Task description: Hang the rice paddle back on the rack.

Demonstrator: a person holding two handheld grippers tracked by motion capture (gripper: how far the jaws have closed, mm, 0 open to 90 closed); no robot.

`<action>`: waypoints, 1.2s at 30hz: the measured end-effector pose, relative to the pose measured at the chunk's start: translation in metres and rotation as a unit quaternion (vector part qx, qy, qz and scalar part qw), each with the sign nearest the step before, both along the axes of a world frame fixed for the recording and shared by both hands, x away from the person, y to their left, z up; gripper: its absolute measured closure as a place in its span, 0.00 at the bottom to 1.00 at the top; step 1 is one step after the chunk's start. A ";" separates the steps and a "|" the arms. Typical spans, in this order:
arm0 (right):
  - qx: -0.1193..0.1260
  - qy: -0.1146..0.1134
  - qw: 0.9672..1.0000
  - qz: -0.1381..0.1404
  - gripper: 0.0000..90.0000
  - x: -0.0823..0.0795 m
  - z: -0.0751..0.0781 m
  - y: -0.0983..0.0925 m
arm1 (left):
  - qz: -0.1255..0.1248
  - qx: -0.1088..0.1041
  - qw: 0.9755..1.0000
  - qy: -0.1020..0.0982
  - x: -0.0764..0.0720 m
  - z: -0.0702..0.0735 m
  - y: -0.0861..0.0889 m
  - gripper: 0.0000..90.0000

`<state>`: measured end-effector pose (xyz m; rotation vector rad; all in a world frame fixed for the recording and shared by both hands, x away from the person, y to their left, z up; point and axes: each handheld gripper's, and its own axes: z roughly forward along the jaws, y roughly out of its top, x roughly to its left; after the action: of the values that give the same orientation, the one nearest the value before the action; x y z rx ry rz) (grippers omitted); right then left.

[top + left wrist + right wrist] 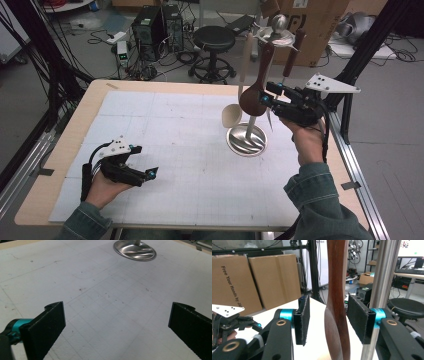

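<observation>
Nearest the person, the left tool [145,176] is held low over the white gridded mat [165,150] that covers the wooden surface [65,145]. Its 2 jaws are spread wide apart, and nothing is seen between them but bare mat in the left gripper view.

Farther on, to the right of the middle, 1 round metal base [246,140] is set on the mat, and 1 upright metal pole [251,125] rises from it to a hanging rack [278,34] at the top. 4 utensils can be counted on this rack: 1 pale spoon [232,115], 1 dark brown wooden ladle [254,97], and 2 slimmer utensils with dark handles behind, whose lower ends cannot be made out clearly.

The right tool [266,93] is raised beside the stand, level with the ladle's bowl. In the right gripper view the ladle's stem [337,290] is seen upright between the 2 pads, with a gap on each side, so the jaws are parted and are not pressed on the wood. The ladle is left hanging from the rack.

Beyond the surface, 1 black stool [214,40], 2 computer cases [159,27] and cardboard boxes [310,20] are seen on the floor.
</observation>
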<state>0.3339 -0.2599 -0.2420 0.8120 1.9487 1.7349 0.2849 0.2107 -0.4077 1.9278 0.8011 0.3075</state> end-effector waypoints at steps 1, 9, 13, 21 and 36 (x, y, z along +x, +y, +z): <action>-0.001 -0.001 1.000 0.000 0.57 0.000 -0.001 0.000 | 0.000 0.000 1.000 0.000 0.000 0.000 0.000 0.02; 0.006 0.011 1.000 -0.005 0.51 -0.003 -0.014 -0.002 | 0.002 -0.003 1.000 0.001 0.000 0.000 0.000 0.02; 0.004 0.013 1.000 -0.008 0.50 -0.004 -0.018 -0.003 | 0.002 -0.003 1.000 0.000 0.000 0.000 0.000 0.02; -0.002 0.017 1.000 -0.009 0.50 -0.007 -0.026 -0.005 | 0.002 -0.002 1.000 0.001 0.000 0.000 0.000 0.02; -0.009 0.028 0.999 -0.016 0.44 -0.012 -0.043 -0.009 | 0.002 0.000 1.000 0.003 0.000 -0.001 0.000 0.02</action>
<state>0.3221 -0.2691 -0.2847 0.8890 1.9739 1.6922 0.2850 0.2105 -0.4083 1.9277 0.8084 0.3029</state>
